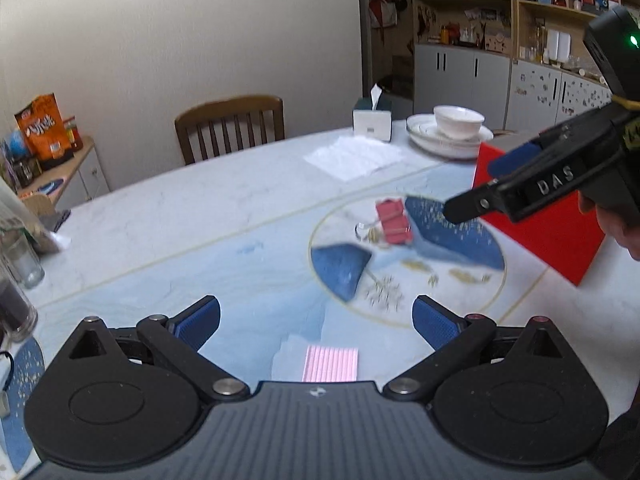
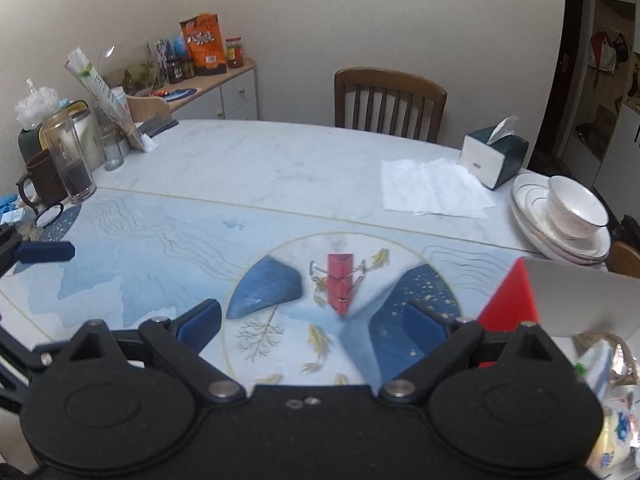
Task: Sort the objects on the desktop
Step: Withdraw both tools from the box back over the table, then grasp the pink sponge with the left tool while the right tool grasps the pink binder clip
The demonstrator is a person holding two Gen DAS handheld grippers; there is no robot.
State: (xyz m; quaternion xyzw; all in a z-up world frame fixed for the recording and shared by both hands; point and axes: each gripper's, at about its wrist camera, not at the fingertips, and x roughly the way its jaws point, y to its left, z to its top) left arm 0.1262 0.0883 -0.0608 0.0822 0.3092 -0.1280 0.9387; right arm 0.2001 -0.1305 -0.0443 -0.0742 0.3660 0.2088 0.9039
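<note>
Two red binder clips (image 2: pixel 339 283) lie together in the round painted motif at the table's middle; they also show in the left wrist view (image 1: pixel 394 221). My right gripper (image 2: pixel 316 322) is open and empty, just short of the clips. My left gripper (image 1: pixel 316 320) is open and empty above a pink striped pad (image 1: pixel 330 364) near the front edge. The right gripper (image 1: pixel 496 196) shows in the left wrist view hovering beside the clips. A red box (image 1: pixel 548 232) stands at the right; the right wrist view shows its red wall (image 2: pixel 510 304) and snack packets (image 2: pixel 612 392) inside.
A tissue box (image 2: pixel 494 156) and paper napkins (image 2: pixel 432 188) lie at the far right, beside stacked plates with a bowl (image 2: pixel 572 208). Glass jars and a mug (image 2: pixel 60 168) crowd the left edge. A wooden chair (image 2: pixel 390 100) stands behind the table.
</note>
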